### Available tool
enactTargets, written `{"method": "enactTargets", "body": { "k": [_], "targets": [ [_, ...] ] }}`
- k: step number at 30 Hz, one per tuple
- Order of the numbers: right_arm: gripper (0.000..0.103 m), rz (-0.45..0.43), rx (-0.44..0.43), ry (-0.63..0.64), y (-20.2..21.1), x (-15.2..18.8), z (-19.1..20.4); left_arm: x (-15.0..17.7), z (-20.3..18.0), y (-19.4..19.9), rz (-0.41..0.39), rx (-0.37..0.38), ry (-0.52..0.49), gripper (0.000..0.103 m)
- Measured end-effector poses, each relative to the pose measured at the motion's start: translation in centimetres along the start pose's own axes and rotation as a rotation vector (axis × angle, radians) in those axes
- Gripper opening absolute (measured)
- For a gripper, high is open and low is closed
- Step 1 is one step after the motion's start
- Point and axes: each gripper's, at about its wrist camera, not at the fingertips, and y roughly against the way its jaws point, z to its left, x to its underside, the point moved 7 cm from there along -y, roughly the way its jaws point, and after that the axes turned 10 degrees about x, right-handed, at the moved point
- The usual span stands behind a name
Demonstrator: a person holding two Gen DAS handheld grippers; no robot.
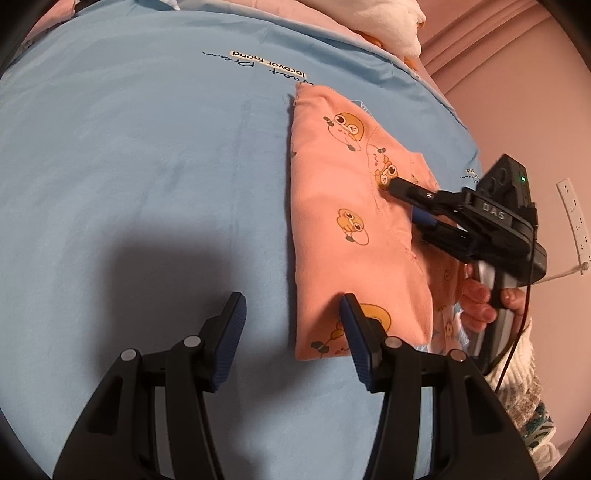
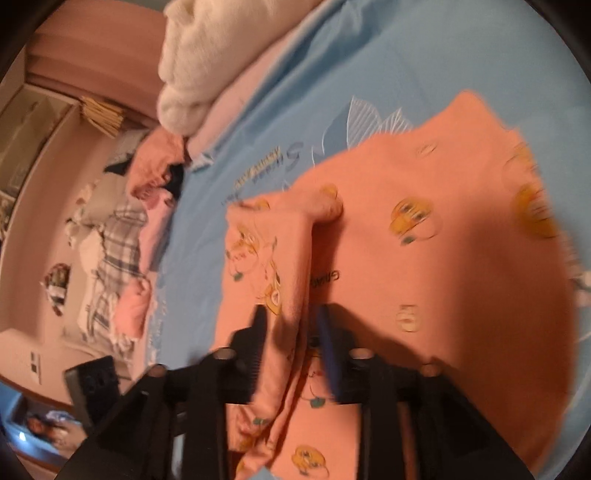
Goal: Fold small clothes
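The orange garment (image 1: 343, 221) was laid part-folded on the blue sheet (image 1: 129, 166). Its doubled side flap (image 2: 280, 266) was straddled loosely by the right gripper (image 2: 291, 332), seemingly for smoothing; the left gripper (image 1: 291, 314) was held spread over the garment's near edge, empty

A folded salmon-pink cotton garment printed with cartoon ducks (image 1: 343, 221) is laid on a light blue bedsheet (image 1: 147, 166). A fluffy white blanket (image 1: 391, 22) is piled behind it, at the bed's far edge.
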Motion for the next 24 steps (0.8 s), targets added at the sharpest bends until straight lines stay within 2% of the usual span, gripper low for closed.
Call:
{"method": "enactTargets", "body": {
  "k": [3, 4, 5, 10, 17, 24],
  "targets": [
    [0.031, -0.018, 0.043, 0.056, -0.8, -0.1, 1.0, 0.0, 0.3, -0.1, 0.002, 0.004, 0.011, 0.053],
    [0.018, -0.025, 0.061, 0.074, -0.9, -0.1, 1.2, 0.0, 0.3, -0.1, 0.002, 0.005, 0.012, 0.053],
    [0.010, -0.031, 0.069, 0.093, -0.8, 0.0, 1.5, 0.0, 0.3, -0.1, 0.001, 0.005, 0.011, 0.053],
    [0.008, -0.109, 0.066, 0.141, 2.2, -0.7, 2.0, -0.2, 0.5, 0.3, -0.009, 0.002, 0.016, 0.056],
    [0.008, -0.158, 0.221, 0.139, 6.2, -3.6, -1.2, -0.2, 0.6, 0.3, -0.010, -0.002, 0.017, 0.057],
    [0.008, -0.166, 0.322, 0.051, 7.7, -4.5, -5.9, -0.5, -0.3, -0.7, 0.015, -0.008, -0.015, 0.057]
  ]
}}
